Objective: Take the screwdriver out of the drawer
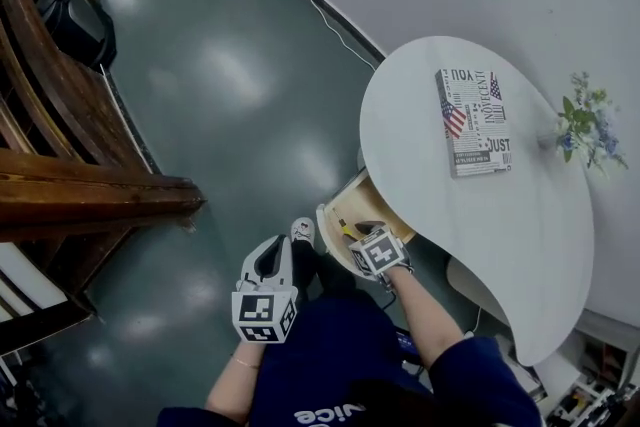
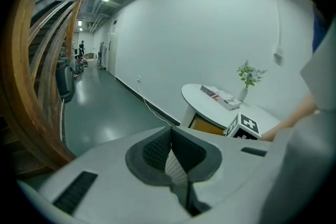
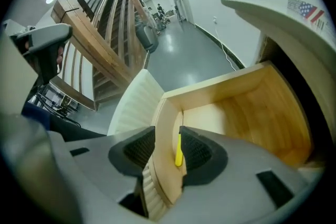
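Observation:
The wooden drawer [image 1: 365, 200] stands pulled out from under the white table [image 1: 440, 225]. In the right gripper view a yellow screwdriver [image 3: 179, 150] lies inside the drawer [image 3: 252, 113], tight against the inner face of its front panel [image 3: 165, 123]. My right gripper [image 3: 168, 148] points steeply down with its jaws wide apart, one on each side of that panel; the screwdriver sits between the panel and the right pad [image 3: 198, 152]. In the head view this gripper [image 1: 360, 240] hangs at the drawer's near edge. My left gripper [image 1: 272, 260] stays off to the left over the floor, its pads [image 2: 157, 149] together on nothing.
A printed book [image 1: 473, 120] and a vase of flowers [image 1: 585, 130] stand on the table. A wooden staircase [image 1: 60, 145] fills the left side. A cable [image 1: 320, 10] runs along the wall's foot. The person's shoe [image 1: 302, 231] is beside the drawer.

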{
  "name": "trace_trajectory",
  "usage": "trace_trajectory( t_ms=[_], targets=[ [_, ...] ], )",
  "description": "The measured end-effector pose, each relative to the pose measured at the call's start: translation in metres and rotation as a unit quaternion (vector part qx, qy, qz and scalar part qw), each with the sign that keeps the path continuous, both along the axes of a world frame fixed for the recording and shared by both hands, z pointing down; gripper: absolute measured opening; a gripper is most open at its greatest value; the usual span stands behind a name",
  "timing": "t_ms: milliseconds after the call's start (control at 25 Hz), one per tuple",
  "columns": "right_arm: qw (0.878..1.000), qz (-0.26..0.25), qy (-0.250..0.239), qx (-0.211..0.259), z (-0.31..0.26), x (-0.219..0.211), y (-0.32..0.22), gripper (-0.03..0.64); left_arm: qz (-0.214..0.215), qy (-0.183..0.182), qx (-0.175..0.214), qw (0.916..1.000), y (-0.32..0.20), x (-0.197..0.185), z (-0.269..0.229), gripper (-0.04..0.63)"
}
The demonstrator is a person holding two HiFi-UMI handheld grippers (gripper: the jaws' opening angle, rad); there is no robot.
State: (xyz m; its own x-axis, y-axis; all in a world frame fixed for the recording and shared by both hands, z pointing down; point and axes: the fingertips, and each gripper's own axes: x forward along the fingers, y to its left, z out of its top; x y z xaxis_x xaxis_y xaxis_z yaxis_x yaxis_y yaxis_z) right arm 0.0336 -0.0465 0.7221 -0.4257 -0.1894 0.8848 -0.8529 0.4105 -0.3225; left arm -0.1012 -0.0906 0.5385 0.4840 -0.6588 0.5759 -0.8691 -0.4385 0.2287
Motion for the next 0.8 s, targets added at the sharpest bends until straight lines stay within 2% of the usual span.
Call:
trace_trajectory(
  t_ms=[400,640,800],
  targets=[
    [0.998,-0.011,0.01,-0.053,0.045,0.003,0.002,0.163,-0.015,-0.029,-0.03,0.999,0.025,-0.004,0.021,0.005],
    [0.997,-0.036,0.011,-0.069,0.065,-0.007,0.004,0.164,-0.043,-0.044,-0.042,0.9972,0.029,-0.02,0.027,0.005],
    [0.996,-0.033,0.019,-0.078,0.071,-0.008,0.001,0.16,-0.056,-0.06,-0.047,0.9955,0.034,-0.027,0.03,0.005]
  ],
)
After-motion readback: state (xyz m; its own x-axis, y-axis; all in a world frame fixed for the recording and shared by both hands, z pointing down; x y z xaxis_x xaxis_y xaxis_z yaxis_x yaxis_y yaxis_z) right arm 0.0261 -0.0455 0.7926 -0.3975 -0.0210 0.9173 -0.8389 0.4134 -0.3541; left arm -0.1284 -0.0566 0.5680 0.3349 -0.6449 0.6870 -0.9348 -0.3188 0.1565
